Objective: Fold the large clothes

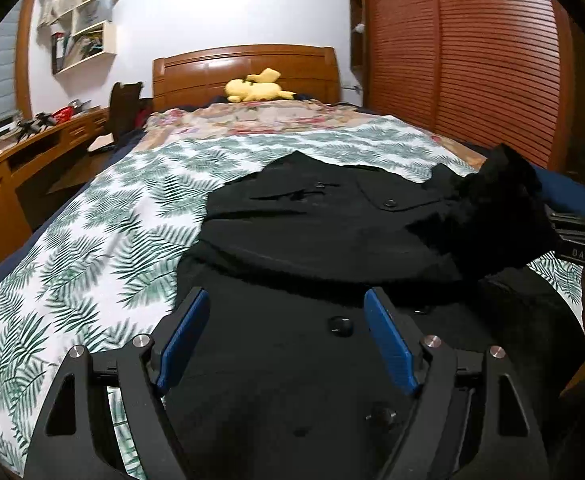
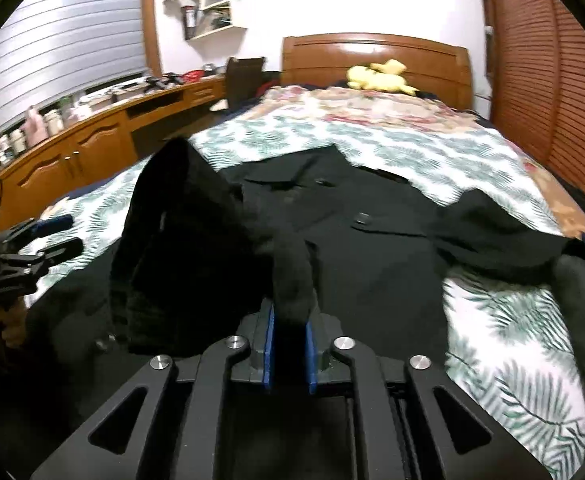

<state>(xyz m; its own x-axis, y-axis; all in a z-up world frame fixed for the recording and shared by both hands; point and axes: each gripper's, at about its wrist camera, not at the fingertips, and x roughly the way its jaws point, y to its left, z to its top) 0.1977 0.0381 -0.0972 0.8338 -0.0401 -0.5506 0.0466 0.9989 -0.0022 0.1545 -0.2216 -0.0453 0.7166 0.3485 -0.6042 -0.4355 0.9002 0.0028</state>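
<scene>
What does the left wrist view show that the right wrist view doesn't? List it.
Left wrist only: the open left gripper over a coat button, pads clear of the cloth. Right wrist only: the right gripper shut on a lifted sleeve; bottles on the desk. Both: the black coat, leaf-print bedspread, yellow plush, headboard.

My left gripper (image 1: pixel 286 336) hangs angled downward, its blue pads spread wide on nothing; my right gripper (image 2: pixel 290 350) is pinched tight on black cloth

Black left gripper (image 1: pixel 286 312) and right gripper (image 2: pixel 290 320), blue-padded, silver screws.
</scene>
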